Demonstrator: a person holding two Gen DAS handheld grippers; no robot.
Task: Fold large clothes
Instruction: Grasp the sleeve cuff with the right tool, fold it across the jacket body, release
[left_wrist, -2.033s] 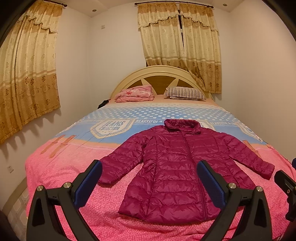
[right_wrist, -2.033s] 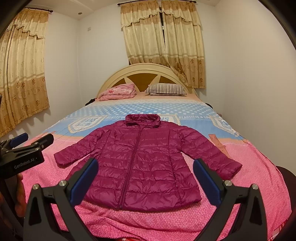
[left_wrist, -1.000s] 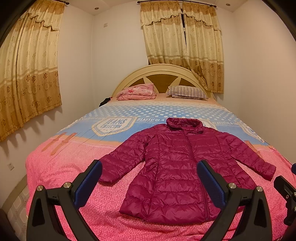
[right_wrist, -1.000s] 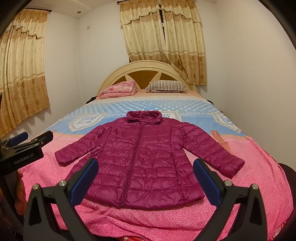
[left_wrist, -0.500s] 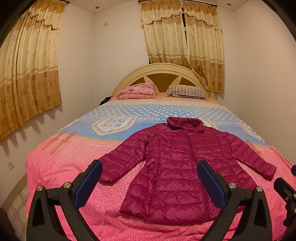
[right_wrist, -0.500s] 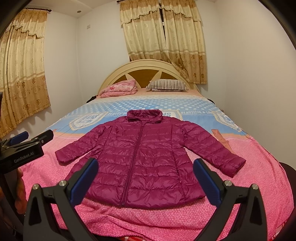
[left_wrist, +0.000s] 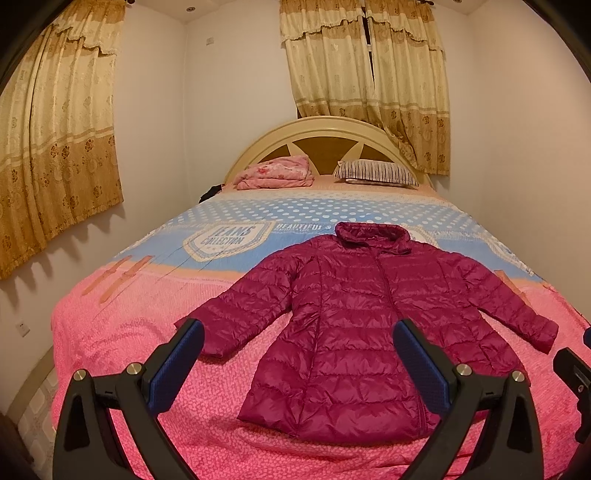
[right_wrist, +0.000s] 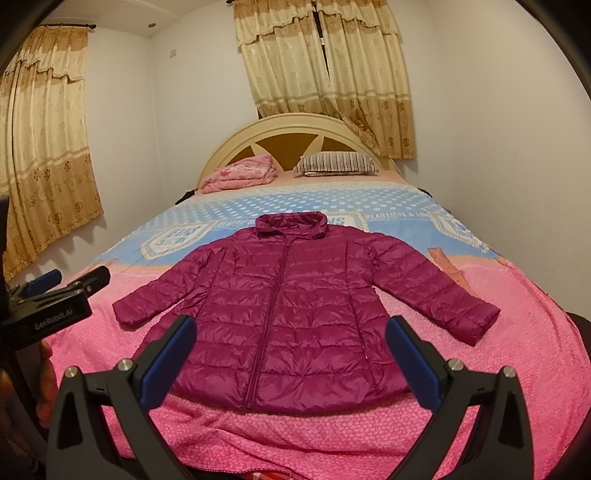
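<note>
A magenta quilted puffer jacket (left_wrist: 362, 317) lies flat, front up and zipped, on the bed, collar toward the headboard, both sleeves spread out. It also shows in the right wrist view (right_wrist: 295, 302). My left gripper (left_wrist: 299, 343) is open and empty, held above the foot of the bed, before the jacket's left sleeve and hem. My right gripper (right_wrist: 290, 341) is open and empty, held before the middle of the hem. The left gripper also shows at the left edge of the right wrist view (right_wrist: 55, 295).
The bed (left_wrist: 122, 332) has a pink and blue cover. A folded pink blanket (left_wrist: 275, 173) and a striped pillow (left_wrist: 376, 172) lie by the headboard (left_wrist: 332, 133). Walls stand close on both sides, with curtains (left_wrist: 55, 147) on the left.
Both grippers have drifted slightly closer to the bed and a little upward; the jacket sits a bit lower in view. The jacket itself has not moved.
</note>
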